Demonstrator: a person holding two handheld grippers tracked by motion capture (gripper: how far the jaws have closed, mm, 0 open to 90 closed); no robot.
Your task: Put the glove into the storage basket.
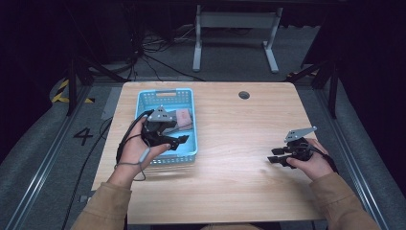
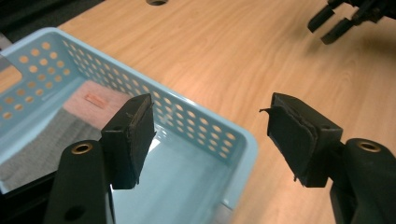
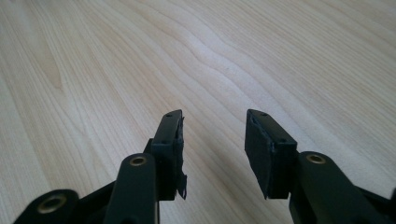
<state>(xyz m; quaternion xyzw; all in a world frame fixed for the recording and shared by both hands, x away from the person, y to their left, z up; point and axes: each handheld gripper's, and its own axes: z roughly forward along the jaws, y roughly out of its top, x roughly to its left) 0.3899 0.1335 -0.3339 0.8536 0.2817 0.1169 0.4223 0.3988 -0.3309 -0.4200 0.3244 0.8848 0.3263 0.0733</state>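
A light blue perforated basket stands on the left part of the wooden table. Inside it lie a pink cloth and a grey cloth. My left gripper hovers over the basket's near right corner, open, nothing between its jaws. In the left gripper view that gripper straddles the basket's rim. My right gripper rests low over the bare table at the right, open and empty. It appears again as my right gripper above plain wood.
A round cable hole sits near the table's far edge. Beyond the table stand a white desk frame and cables on the floor. The other gripper shows far off in the left gripper view.
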